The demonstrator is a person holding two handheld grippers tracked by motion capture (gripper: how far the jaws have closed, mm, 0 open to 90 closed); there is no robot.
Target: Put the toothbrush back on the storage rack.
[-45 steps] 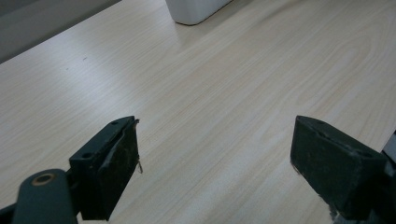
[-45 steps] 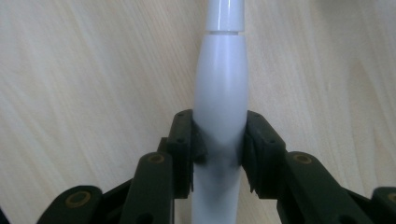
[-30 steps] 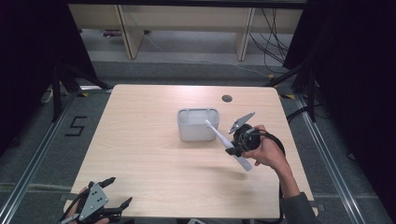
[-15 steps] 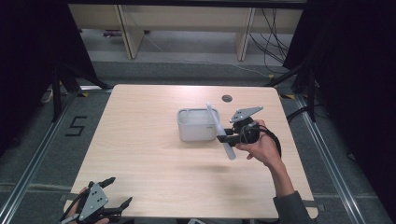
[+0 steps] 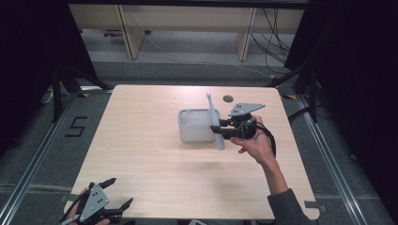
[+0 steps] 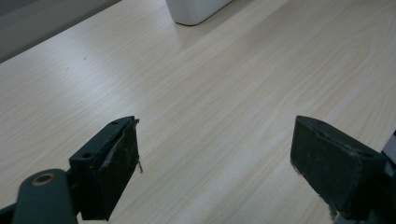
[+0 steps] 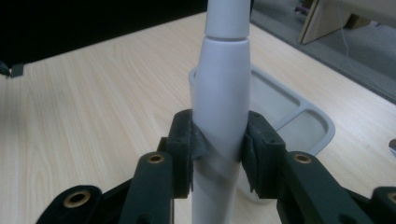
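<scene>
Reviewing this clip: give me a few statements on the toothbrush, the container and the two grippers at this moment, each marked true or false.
1. The right gripper is clamped on the white electric toothbrush. True.
2. The toothbrush lies flat on the table. False: it is held roughly upright, head up, beside the container.
3. The left gripper holds the white container. False: its jaws stand open with nothing between them, near the table's front edge.
4. The container has an inner divider. True, seen in the right gripper view.
5. The container stands at the table's front left corner. False: it stands near the middle of the table.
</scene>
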